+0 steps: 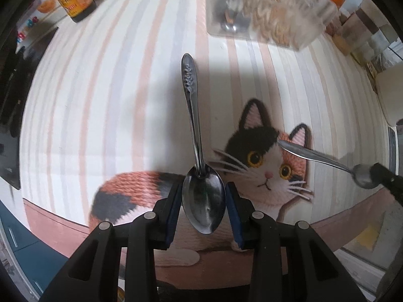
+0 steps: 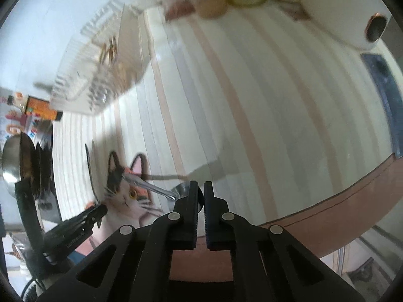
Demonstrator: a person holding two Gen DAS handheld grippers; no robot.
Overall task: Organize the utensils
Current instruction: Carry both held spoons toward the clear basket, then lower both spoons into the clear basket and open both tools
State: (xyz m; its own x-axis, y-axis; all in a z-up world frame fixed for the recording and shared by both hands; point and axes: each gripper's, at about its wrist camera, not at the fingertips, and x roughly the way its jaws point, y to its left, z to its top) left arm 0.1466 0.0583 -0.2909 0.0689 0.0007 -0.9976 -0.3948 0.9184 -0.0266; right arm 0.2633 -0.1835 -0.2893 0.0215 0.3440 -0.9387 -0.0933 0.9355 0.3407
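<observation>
A patterned-handled steel spoon [image 1: 203,196] is gripped by the left gripper [image 1: 204,216], a plain steel spoon [image 2: 181,190] by the closed right gripper [image 2: 200,201]; carrying to the clear plastic organizer [image 1: 262,10] at the tabletop's far edge is judged next.

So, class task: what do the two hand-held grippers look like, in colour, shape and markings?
Both grippers, left and right, are black, with two angular fingers on linkage arms that have cut-out slots and round silver pins at the joints. The pads are dark blue; the right ones look ribbed. The right view shows small pale lettering, unreadable, on the left gripper's side. No sleeves or cables show.
</observation>
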